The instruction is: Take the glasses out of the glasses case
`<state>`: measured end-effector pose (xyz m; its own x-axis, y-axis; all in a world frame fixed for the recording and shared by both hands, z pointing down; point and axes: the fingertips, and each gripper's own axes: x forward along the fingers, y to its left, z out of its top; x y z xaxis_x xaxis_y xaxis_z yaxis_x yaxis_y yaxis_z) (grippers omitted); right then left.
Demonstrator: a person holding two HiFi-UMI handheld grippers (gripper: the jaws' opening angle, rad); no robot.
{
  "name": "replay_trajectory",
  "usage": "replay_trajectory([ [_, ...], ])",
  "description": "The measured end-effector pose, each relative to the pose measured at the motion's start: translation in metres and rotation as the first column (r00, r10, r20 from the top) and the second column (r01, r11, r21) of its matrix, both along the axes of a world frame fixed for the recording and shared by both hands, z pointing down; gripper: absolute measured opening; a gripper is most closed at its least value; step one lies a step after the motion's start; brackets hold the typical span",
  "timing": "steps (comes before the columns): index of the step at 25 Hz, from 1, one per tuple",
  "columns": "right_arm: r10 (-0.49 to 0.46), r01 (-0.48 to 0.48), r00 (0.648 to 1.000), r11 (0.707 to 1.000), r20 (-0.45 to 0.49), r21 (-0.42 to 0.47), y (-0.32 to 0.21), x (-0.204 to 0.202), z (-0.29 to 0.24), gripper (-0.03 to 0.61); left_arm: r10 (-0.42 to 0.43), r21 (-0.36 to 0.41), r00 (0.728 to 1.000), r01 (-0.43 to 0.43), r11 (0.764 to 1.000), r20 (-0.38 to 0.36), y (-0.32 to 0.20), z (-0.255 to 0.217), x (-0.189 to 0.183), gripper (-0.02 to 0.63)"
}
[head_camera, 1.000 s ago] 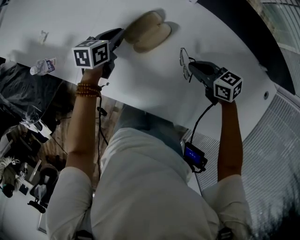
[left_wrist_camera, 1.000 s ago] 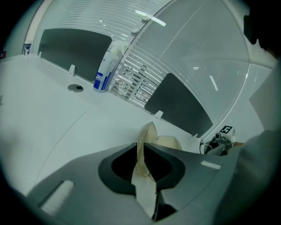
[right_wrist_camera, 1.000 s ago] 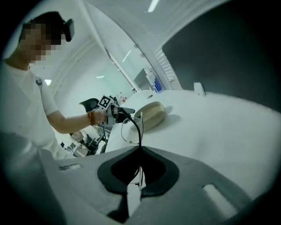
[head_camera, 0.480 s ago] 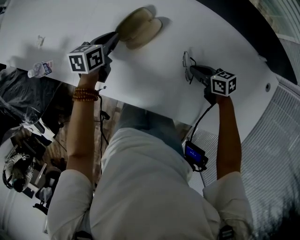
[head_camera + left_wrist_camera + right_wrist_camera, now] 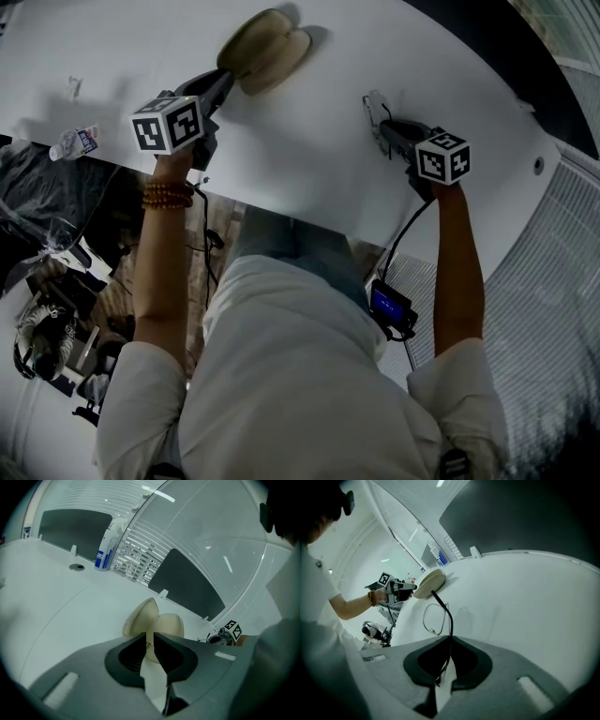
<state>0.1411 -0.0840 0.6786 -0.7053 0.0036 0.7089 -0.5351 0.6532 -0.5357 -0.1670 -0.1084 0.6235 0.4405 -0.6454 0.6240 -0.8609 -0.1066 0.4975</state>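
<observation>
Both claws: engaged, one item each.
Left claw (image 5: pixel 149 641): closed on the near rim of the glasses case (image 5: pixel 262 52), which lies open like a clam shell on the counter (image 5: pixel 309 164).
Right claw (image 5: pixel 449 641): one thin temple (image 5: pixel 451 620) of the glasses (image 5: pixel 434 618) runs between its pads. The jaws are opening, though the tips appear to touch the wire.
Glasses, position: out of the case and well apart from it, toward the right end of the counter. The lenses are down at the surface; I cannot tell whether they touch it or sit just above it.
Step in hand: I judge this to be the set-down and release of the glasses, with the extraction itself done.
Next move: in my judgement, the right claw needs to part fully and back off along the line of the temple so the wire does not snag. The left claw can then let go of the case rim.
Counter: white, with a curved front edge. I note a round grommet (image 5: pixel 537 167) near its right end and a small clear object (image 5: pixel 73 86) at far left that I cannot identify.
Room: dark panels (image 5: pixel 75 534) stand along the counter's far edge, with a blue-and-white bottle (image 5: pixel 104 550) beside them and slatted blinds (image 5: pixel 136 559) behind. A plastic bottle (image 5: pixel 77 141) lies by the counter's left end.
</observation>
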Motion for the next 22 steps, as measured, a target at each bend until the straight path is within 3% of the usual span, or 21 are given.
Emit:
replay_trajectory([
  [6,-0.003,0.004,1.0,0.999,-0.022,0.044,-0.001,0.004,0.004,0.048,-0.032,-0.002,0.999,0.032,0.999,-0.021,0.007,-0.004,0.0,0.055],
  [11,-0.012,0.017,0.998,0.997,-0.061,0.078,-0.004,0.008,0.007,0.066,-0.01,-0.021,1.0,0.009,1.0,-0.023,0.018,-0.001,0.01,0.055],
  [17,-0.085,0.103,0.988,0.985,-0.13,0.141,0.002,0.005,0.008,0.101,-0.003,-0.028,0.999,0.002,1.0,-0.032,0.023,0.0,0.018,0.055],
  [22,-0.066,0.088,0.989,0.983,-0.135,0.16,0.0,0.006,0.008,0.114,0.003,-0.026,0.999,-0.004,1.0,-0.032,0.022,-0.002,0.02,0.055],
])
